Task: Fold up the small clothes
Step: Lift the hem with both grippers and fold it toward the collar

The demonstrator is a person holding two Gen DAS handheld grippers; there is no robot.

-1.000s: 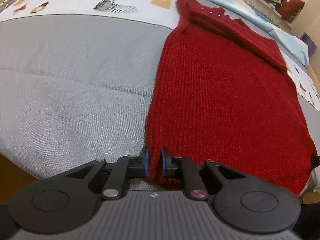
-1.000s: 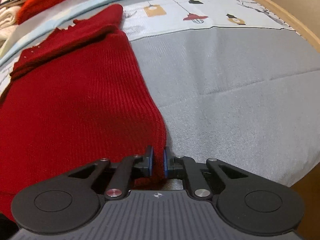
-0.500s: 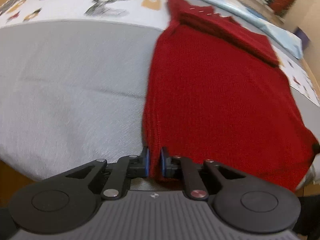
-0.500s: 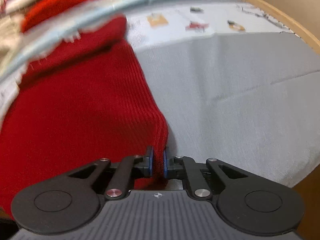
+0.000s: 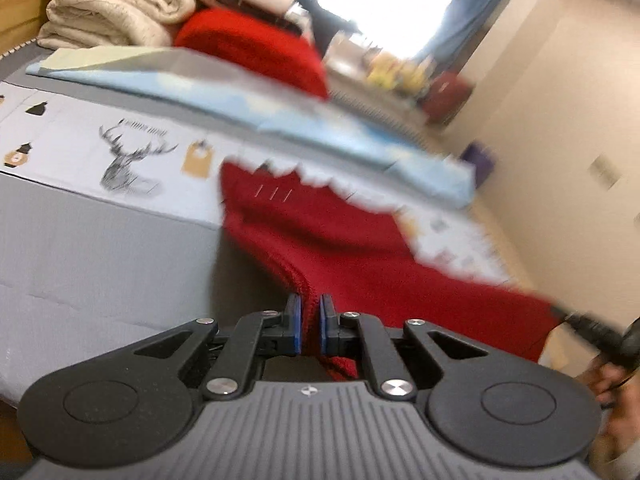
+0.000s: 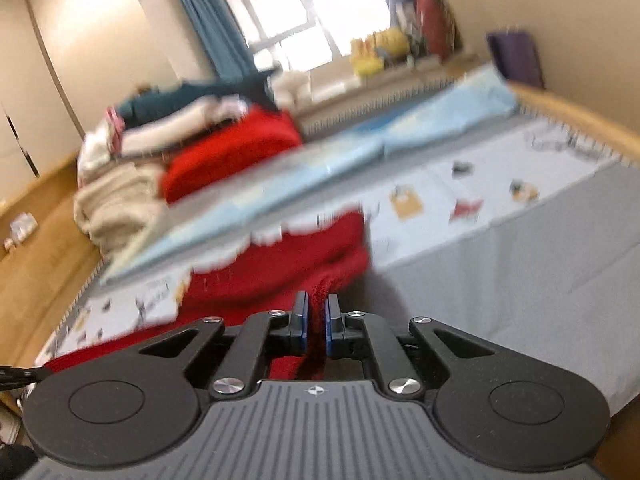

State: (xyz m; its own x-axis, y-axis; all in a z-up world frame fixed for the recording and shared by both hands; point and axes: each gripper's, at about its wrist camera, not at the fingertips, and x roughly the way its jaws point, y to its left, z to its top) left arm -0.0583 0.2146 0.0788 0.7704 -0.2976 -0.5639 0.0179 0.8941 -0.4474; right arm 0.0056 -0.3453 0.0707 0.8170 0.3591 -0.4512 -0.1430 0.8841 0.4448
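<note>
Both grippers, left (image 5: 309,322) and right (image 6: 316,322), stay clamped on the red sweater's (image 5: 340,240) hem corners; carry them level toward the bed's (image 5: 100,240) far edge.

I see the red ribbed knit sweater (image 5: 352,264) with its near hem lifted off the grey bed cover while its far end, scalloped-edged, lies on the printed sheet.

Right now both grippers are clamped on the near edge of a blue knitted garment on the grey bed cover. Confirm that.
Not blue: the knitted garment is red, as both wrist views show. The left gripper and the right gripper are each clamped on its near edge, over the grey bed cover.
</note>
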